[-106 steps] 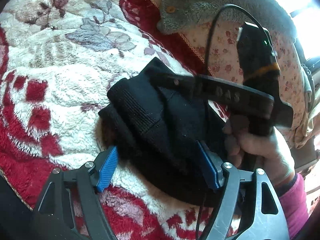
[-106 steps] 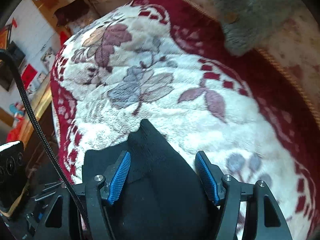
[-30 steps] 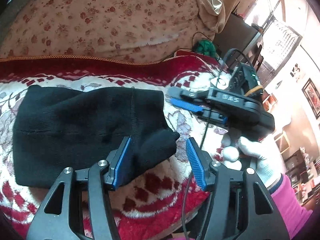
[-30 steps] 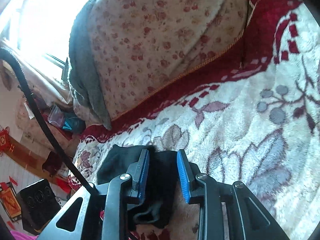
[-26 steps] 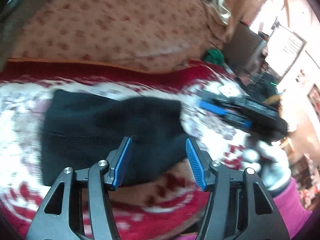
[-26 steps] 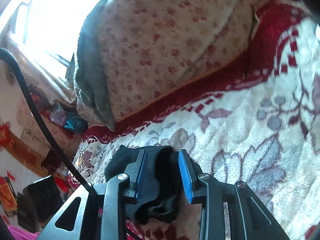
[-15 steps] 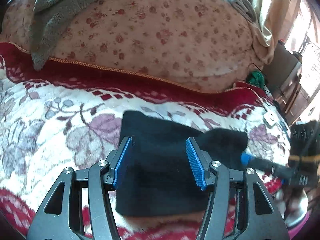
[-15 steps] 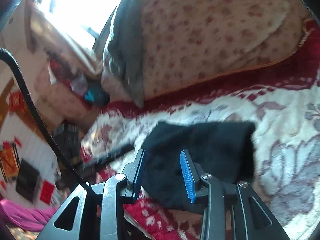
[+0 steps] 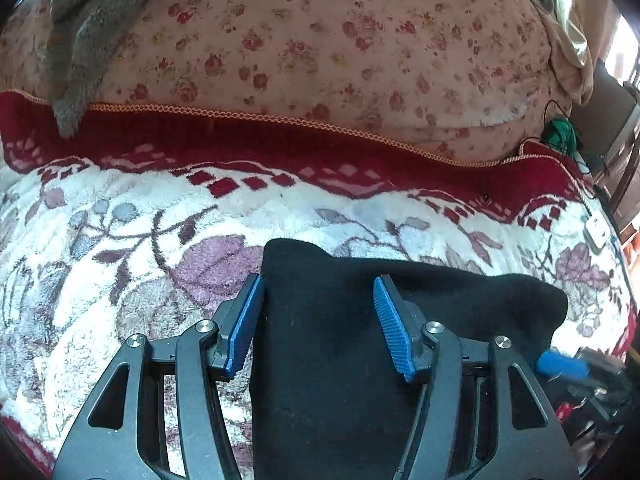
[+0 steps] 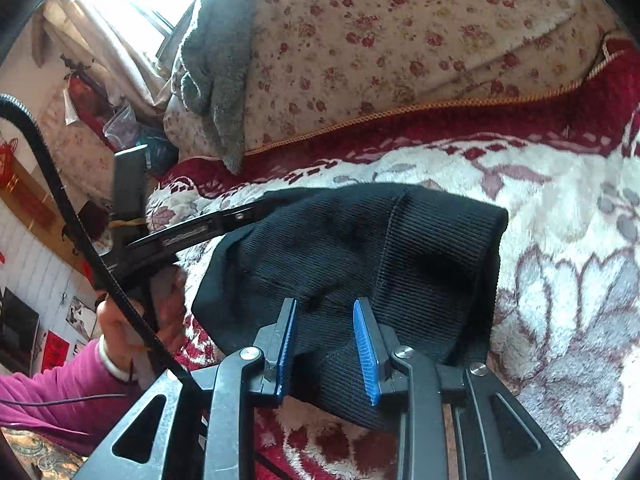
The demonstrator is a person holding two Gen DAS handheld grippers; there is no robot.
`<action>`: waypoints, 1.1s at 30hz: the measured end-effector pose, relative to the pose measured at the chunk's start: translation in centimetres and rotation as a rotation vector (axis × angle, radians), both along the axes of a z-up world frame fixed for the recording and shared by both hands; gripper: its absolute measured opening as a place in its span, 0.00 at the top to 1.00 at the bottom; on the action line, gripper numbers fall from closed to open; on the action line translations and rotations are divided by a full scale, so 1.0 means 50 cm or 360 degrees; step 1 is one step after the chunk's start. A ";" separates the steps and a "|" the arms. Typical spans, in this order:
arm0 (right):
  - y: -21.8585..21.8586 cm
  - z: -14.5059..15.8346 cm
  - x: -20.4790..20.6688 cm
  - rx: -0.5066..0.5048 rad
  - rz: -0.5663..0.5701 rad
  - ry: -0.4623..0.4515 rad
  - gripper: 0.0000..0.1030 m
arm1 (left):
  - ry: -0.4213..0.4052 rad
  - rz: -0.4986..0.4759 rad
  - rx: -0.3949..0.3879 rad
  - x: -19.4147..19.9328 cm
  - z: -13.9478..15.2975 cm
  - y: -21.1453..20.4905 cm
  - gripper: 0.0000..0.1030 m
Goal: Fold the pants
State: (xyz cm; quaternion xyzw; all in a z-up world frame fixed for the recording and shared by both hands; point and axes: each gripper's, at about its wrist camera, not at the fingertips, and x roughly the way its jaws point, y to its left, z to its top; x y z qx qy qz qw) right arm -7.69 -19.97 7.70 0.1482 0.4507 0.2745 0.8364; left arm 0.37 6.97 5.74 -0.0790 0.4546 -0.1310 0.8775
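Observation:
The black knit pants [image 9: 340, 360] lie folded into a compact block on the fleece blanket [image 9: 120, 240]. My left gripper [image 9: 318, 320] is open, its blue pads straddling the block's near left part. In the right wrist view the pants [image 10: 360, 248] lie flat, and my right gripper [image 10: 325, 348] is open, with a narrow gap, just above their near edge. The left gripper [image 10: 224, 224] shows there, resting on the pants' left end. A blue fingertip of the right gripper [image 9: 560, 364] shows at the pants' right edge.
A floral quilt [image 9: 320, 48] is heaped behind the blanket, with a grey towel [image 9: 84, 24] draped on it. A small white device [image 9: 596, 232] with a cable lies at the blanket's far right. Room clutter and a red wall hanging [image 10: 16, 168] are left.
The pants went from a bunched, lifted state to lying folded flat. Both grippers let go and pulled back over the block. My left gripper swung round over the left end.

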 end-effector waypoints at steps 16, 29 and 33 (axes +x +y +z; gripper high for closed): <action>0.078 -0.001 0.147 -0.0605 0.0351 -0.0142 0.60 | -0.0062 -0.0156 -0.0096 -0.150 0.038 -0.015 0.44; 0.003 -0.015 0.165 -0.0507 0.0030 -0.0163 0.72 | -0.0090 -0.0119 -0.0020 -0.105 -0.003 -0.060 0.44; -0.002 0.017 0.139 -0.0387 -0.0077 -0.0108 0.72 | -0.0074 -0.0109 -0.0030 -0.114 0.010 -0.047 0.44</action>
